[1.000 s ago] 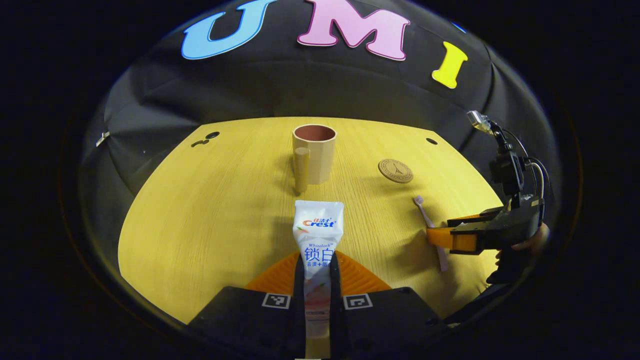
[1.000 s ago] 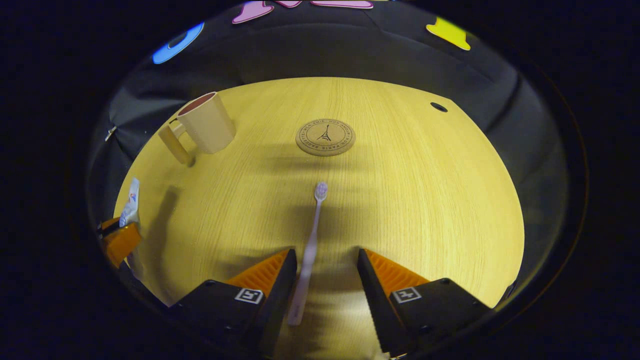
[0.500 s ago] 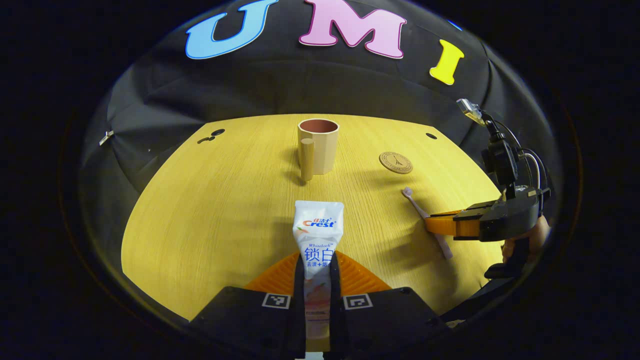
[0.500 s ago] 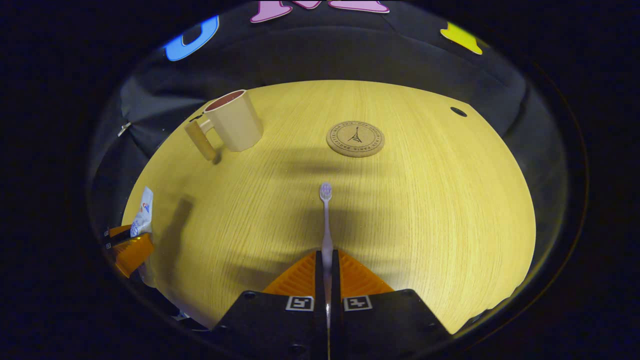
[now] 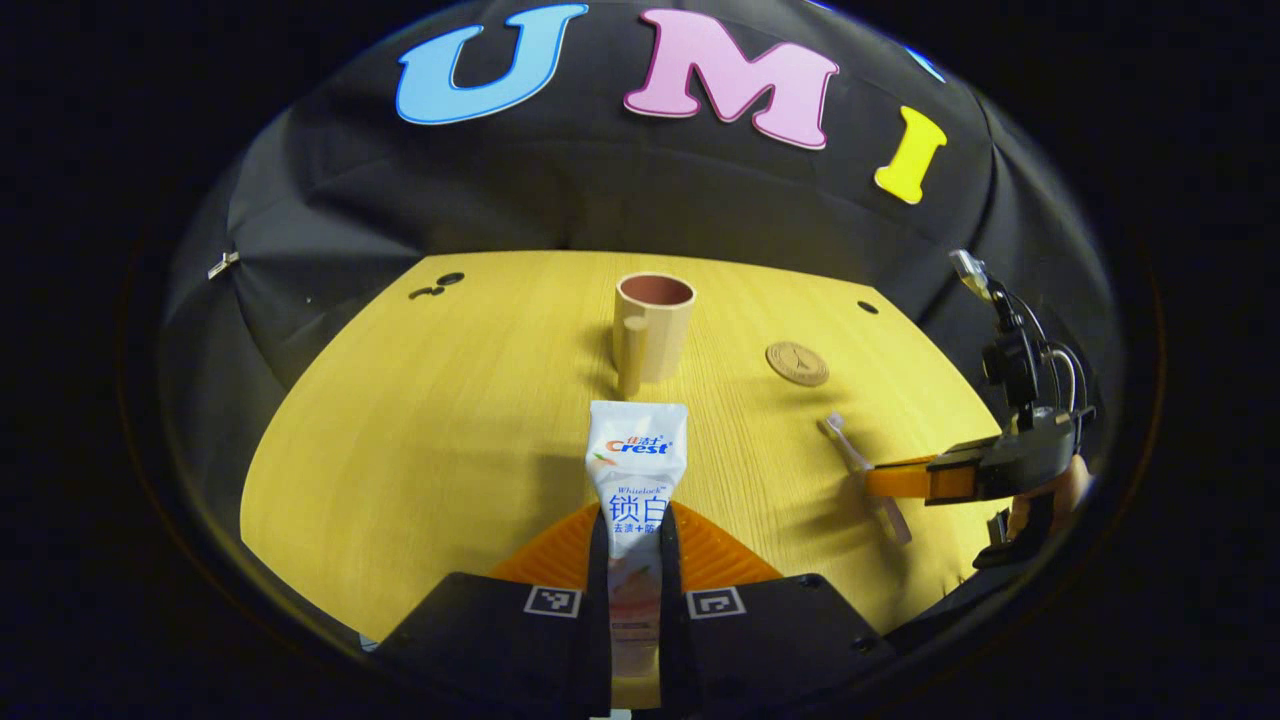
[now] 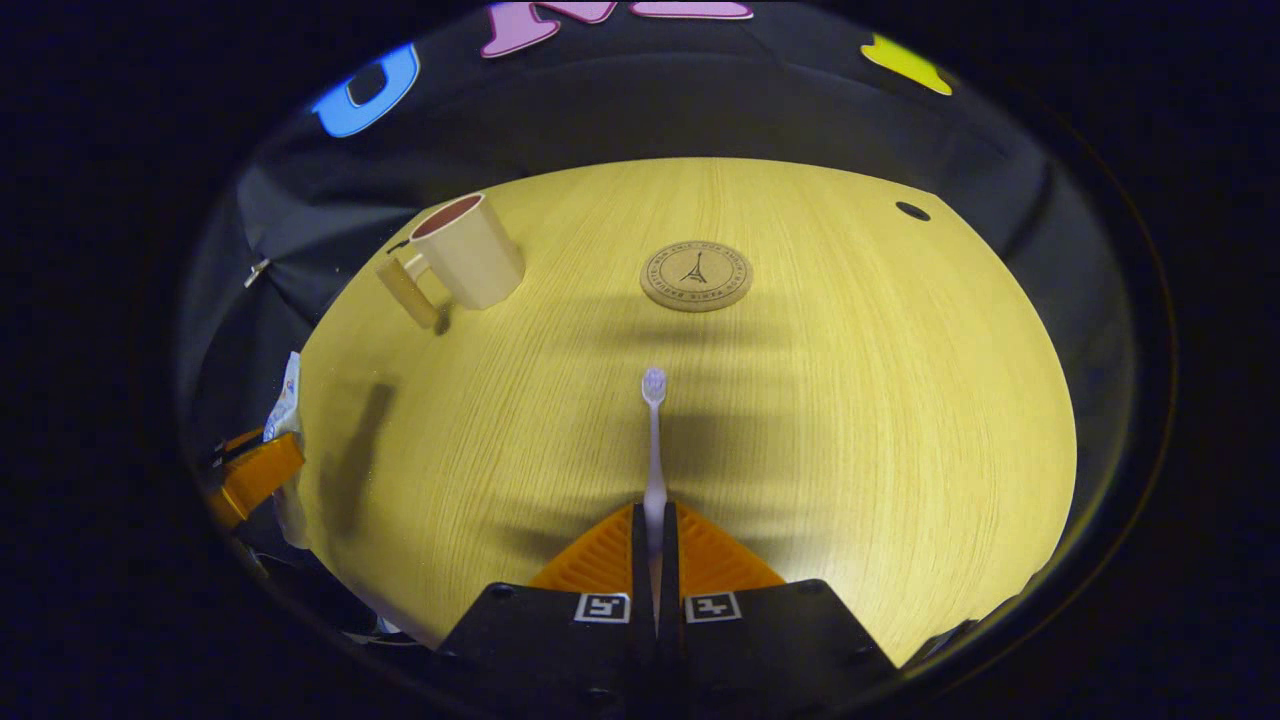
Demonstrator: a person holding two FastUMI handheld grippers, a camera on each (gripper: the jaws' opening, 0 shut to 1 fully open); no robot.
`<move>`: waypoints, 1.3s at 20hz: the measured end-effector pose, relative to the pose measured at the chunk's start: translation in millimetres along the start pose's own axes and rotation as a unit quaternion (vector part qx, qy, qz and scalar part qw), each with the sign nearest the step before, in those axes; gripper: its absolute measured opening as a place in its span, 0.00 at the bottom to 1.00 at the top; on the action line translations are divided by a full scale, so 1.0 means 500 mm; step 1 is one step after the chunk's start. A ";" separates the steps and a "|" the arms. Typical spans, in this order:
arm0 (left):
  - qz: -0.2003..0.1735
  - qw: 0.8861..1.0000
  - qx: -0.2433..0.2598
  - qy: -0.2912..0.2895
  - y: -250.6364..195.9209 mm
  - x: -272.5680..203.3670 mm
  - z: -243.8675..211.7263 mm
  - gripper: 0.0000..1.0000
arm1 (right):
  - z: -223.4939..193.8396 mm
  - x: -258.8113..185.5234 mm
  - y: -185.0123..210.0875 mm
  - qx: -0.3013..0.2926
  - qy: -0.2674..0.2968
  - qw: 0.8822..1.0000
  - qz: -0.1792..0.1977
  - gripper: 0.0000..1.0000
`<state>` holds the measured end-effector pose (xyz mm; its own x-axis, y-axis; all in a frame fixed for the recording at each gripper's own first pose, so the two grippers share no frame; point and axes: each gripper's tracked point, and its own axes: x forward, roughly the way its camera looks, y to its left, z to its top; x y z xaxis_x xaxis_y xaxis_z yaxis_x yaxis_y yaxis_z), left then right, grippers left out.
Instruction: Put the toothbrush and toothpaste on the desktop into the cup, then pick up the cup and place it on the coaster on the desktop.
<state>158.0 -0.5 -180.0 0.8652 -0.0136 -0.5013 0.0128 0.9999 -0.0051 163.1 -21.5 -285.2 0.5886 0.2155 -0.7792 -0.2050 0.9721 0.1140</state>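
Since half a second ago you are lifting both grippers a little: the cup (image 5: 653, 325) and coaster (image 5: 797, 363) are sitting lower and smaller in the left gripper view, and the toothbrush (image 6: 654, 440), lying loose between wide fingers a second ago, is staying pinched.

Counting now: one toothpaste tube (image 5: 633, 500), one toothbrush, one cup, one coaster, two grippers; your left gripper (image 5: 634, 560) is clamping narrowly on the toothpaste tube at the bottom centre of the left gripper view, both fingers pressing its lower part, the tube's flat end pointing up toward the cup; your right gripper (image 6: 654, 560) is pinching the toothbrush handle at the bottom centre of the right gripper view, fingers nearly together, bristle head pointing up toward the coaster.

You are seeing the cup upright at centre of the left gripper view, handle toward you, nothing showing inside it; in the right gripper view it is standing at upper left; the coaster is lying bare, to the right of the cup and well apart from it.

Around these: the yellow wooden desktop (image 5: 420, 420) with a few small dark holes near its far edge; the black cloth wall (image 5: 600, 190) behind; the right gripper and toothbrush are showing at the right edge of the left gripper view, with a bit of your hand (image 5: 1075, 480) behind; nothing is lying between the tube and the cup.
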 end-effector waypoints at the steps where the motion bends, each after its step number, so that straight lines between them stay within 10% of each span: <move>1: -0.004 1.000 -0.004 -0.010 0.000 0.002 0.021 0.24 | 0.005 -0.009 -0.006 0.004 -0.004 1.000 0.001 0.05; 14: -0.059 0.985 0.004 -0.160 0.024 0.023 0.347 0.24 | 0.067 -0.069 -0.025 0.051 -0.034 0.998 0.033 0.05; 26: -0.194 0.954 0.040 -0.224 -0.086 0.211 0.505 0.24 | 0.093 -0.074 -0.066 0.087 -0.021 0.995 0.032 0.05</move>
<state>375.2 -45.3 -14.0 0.9144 -0.4010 -0.0552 0.3992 0.9160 -0.0402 184.6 -57.5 -231.4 0.6124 0.2775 -0.7403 -0.1065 0.9568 0.2706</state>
